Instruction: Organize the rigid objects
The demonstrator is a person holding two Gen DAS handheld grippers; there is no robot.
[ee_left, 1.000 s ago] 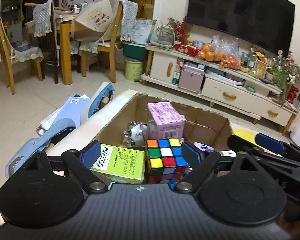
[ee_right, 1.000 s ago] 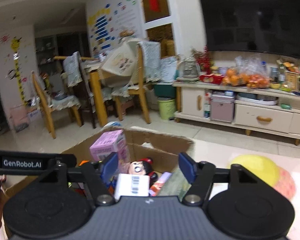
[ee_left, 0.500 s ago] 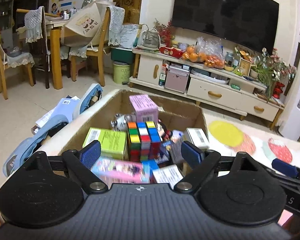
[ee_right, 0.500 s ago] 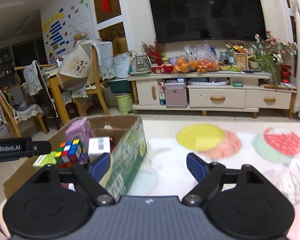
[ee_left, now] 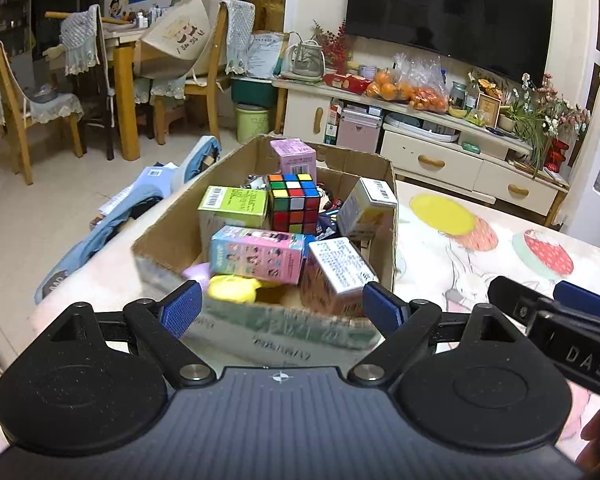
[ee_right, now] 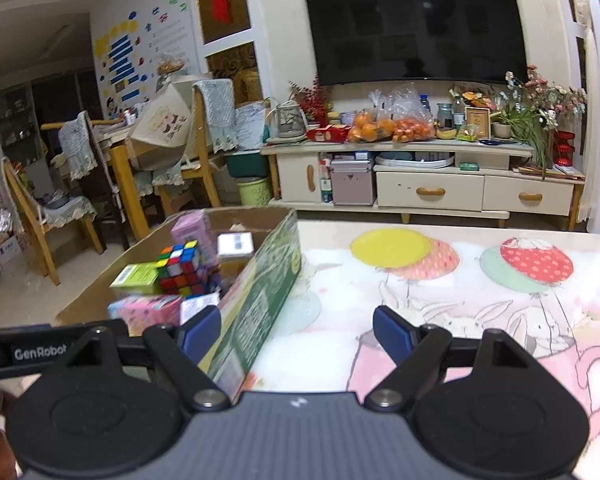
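Note:
A cardboard box (ee_left: 172, 236) stands on the table's left part, packed with rigid things: a Rubik's cube (ee_left: 294, 202), a green carton (ee_left: 234, 202), a tall pink carton (ee_left: 294, 156), a pink-and-blue carton (ee_left: 260, 254) and a white-labelled box (ee_left: 340, 268). My left gripper (ee_left: 282, 306) hovers open before the box's near wall, nothing between its fingers. My right gripper (ee_right: 296, 332) is open over the tablecloth, just right of the box's green printed side (ee_right: 260, 292), and holds nothing. The cube (ee_right: 180, 266) also shows in the right wrist view.
The table wears a cloth with balloon and rabbit prints (ee_right: 460, 280). Blue clothing (ee_left: 112, 220) lies on a seat left of the box. Beyond are a TV cabinet (ee_right: 428, 192), a green bin (ee_left: 252, 122) and dining chairs (ee_left: 28, 108).
Both grippers drew back from the box. The right one let go of a white barcoded box inside it, opened wider and swung right over the tablecloth.

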